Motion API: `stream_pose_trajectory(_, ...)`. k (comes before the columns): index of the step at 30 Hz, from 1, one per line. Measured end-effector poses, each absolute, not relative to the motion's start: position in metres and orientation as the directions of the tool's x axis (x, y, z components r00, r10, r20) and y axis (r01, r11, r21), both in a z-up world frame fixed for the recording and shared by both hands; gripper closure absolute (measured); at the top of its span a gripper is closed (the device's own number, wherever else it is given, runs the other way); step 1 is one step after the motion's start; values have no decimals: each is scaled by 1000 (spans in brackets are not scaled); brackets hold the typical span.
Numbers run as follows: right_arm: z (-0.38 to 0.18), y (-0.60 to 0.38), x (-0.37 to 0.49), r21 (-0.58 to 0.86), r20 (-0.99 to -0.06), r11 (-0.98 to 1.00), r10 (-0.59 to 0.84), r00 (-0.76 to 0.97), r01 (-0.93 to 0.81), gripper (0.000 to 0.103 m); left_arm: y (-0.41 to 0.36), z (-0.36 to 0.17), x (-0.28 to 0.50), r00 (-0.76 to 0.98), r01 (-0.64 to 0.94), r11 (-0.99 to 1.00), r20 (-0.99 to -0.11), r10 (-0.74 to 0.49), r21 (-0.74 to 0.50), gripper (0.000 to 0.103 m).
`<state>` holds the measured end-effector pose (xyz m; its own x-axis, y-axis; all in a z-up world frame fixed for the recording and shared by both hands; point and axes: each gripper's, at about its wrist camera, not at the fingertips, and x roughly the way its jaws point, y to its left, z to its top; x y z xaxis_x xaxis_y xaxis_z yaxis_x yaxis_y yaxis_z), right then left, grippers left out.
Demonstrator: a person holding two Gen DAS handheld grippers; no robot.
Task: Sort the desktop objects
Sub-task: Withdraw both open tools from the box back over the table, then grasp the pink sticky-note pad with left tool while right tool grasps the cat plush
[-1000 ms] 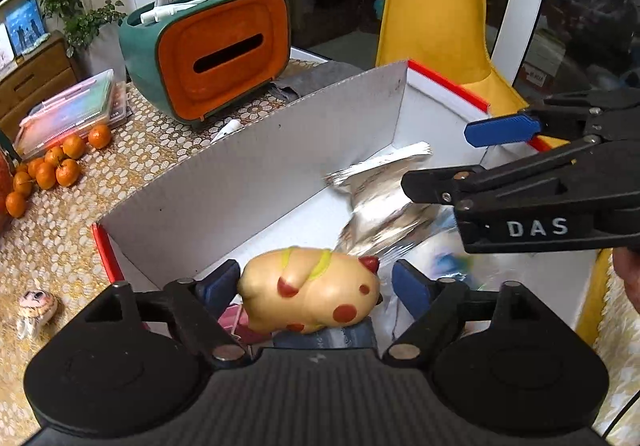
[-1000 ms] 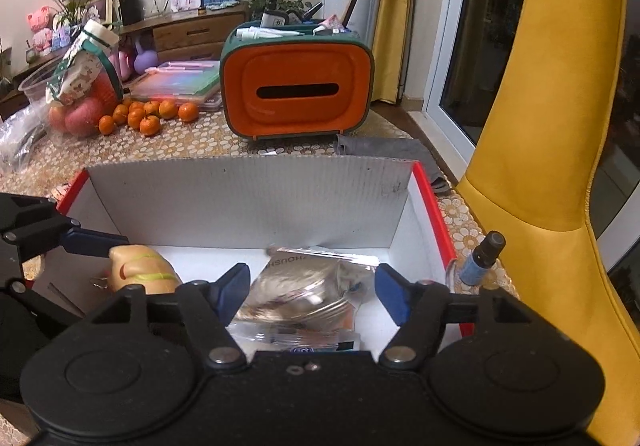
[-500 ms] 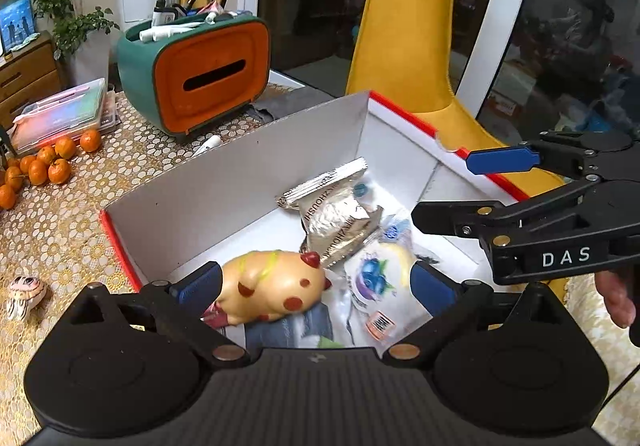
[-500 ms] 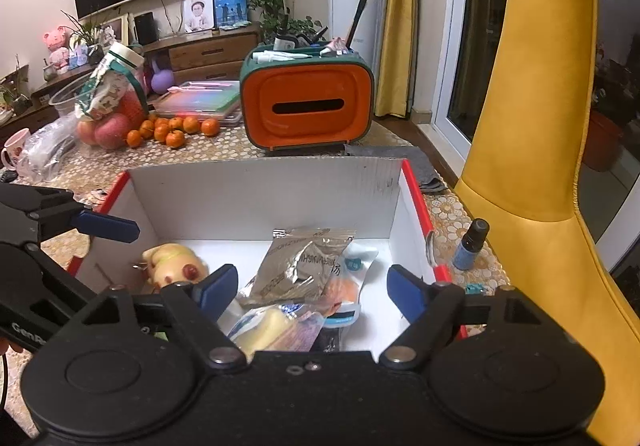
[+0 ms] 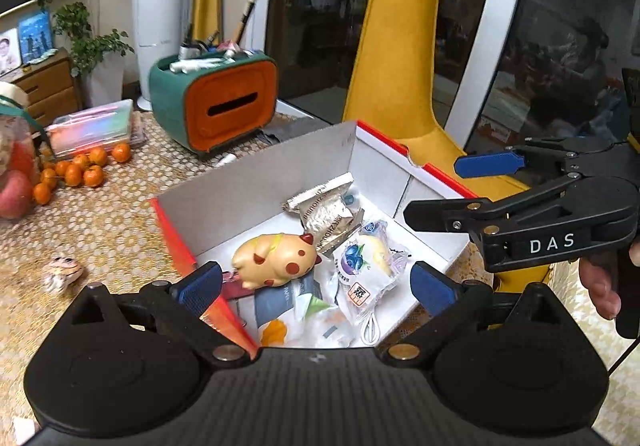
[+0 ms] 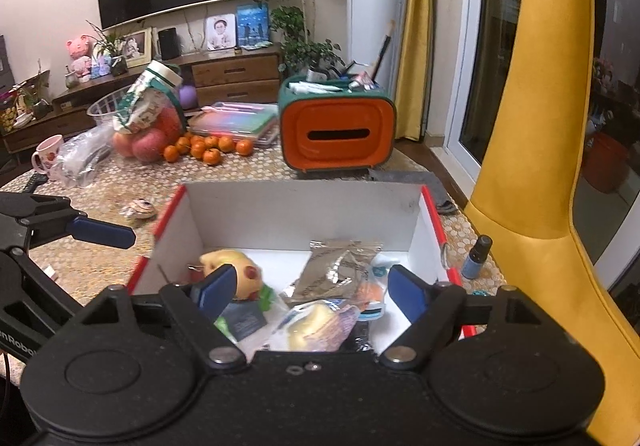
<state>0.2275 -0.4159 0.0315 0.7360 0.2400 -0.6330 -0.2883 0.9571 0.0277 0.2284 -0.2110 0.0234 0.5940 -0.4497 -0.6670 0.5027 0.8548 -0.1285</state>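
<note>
Left gripper [image 5: 316,282]: jaws wide, empty, above near edge of red-rimmed box [image 5: 416,162]. Right gripper [image 6: 308,292]: jaws apart, empty, above same edge. In box: pig toy [image 5: 276,258], foil pouch [image 5: 326,212], snack packets [image 5: 366,266]. Outside box's right wall: small bottle [image 6: 476,256], close by.

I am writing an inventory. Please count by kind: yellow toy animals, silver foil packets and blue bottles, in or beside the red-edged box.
Yellow toy animal: 1
Silver foil packet: 1
Blue bottle: 1
Total: 3
</note>
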Motion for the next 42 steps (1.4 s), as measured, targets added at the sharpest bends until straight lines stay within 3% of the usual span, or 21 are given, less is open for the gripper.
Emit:
stream_pose_trajectory(18, 51, -361, 182, 17, -589, 931, 304, 748, -365, 17, -134, 39, 137, 762, 393, 918, -544, -352, -44, 2)
stream_pose_trajectory(42, 25, -213, 212, 12, -606, 871, 397, 689, -491, 9, 5, -25, 123, 797, 219, 972, -561, -225, -79, 0)
